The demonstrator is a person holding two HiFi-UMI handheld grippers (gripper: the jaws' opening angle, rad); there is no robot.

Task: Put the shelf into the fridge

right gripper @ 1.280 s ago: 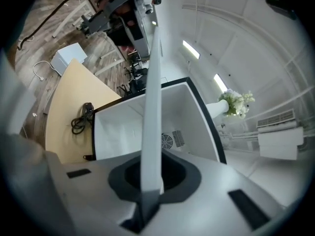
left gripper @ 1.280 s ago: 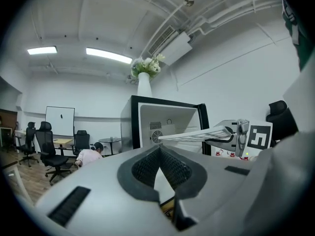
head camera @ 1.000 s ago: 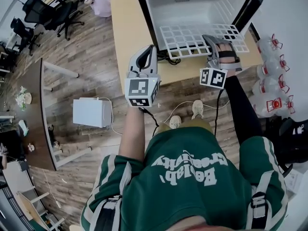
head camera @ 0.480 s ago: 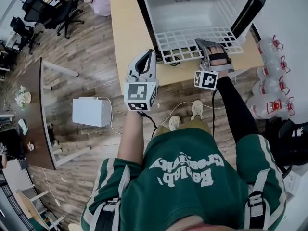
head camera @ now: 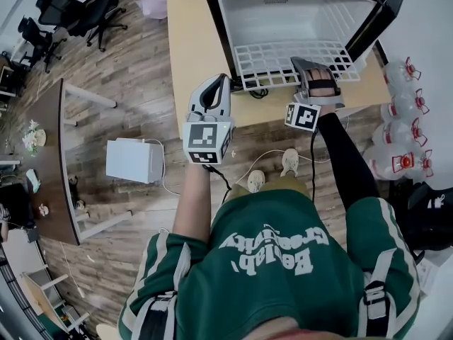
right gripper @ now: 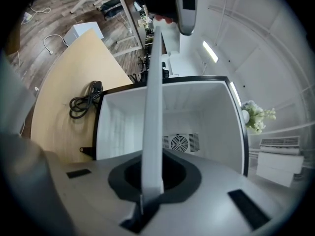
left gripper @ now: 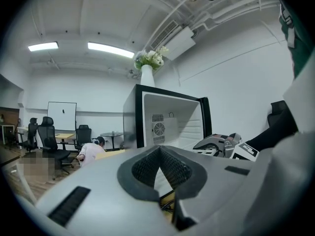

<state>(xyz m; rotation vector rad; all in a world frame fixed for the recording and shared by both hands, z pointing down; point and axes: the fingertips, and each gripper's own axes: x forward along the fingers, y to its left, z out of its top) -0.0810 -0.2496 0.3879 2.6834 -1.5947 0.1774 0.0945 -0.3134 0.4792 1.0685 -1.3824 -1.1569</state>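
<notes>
The white wire shelf (head camera: 276,59) lies flat at the mouth of the open fridge (head camera: 283,13), its back part inside and its front part over the table. My right gripper (head camera: 303,66) is shut on the shelf's front right edge. In the right gripper view the shelf (right gripper: 153,107) runs edge-on as a white bar out of my right gripper (right gripper: 152,181) toward the fridge's white inside (right gripper: 206,117). My left gripper (head camera: 223,80) hangs left of the shelf, apart from it. In the left gripper view its pads (left gripper: 158,154) meet with nothing between them.
The fridge stands on a light wooden table (head camera: 195,41), its door (head camera: 379,20) swung open to the right. A black cable (head camera: 258,91) lies coiled under the shelf's front. Several water bottles (head camera: 403,112) stand at the right, and a white box (head camera: 134,161) sits on the floor.
My right gripper has sunk a little with the shelf at the fridge's mouth. My left gripper has stayed where it was.
</notes>
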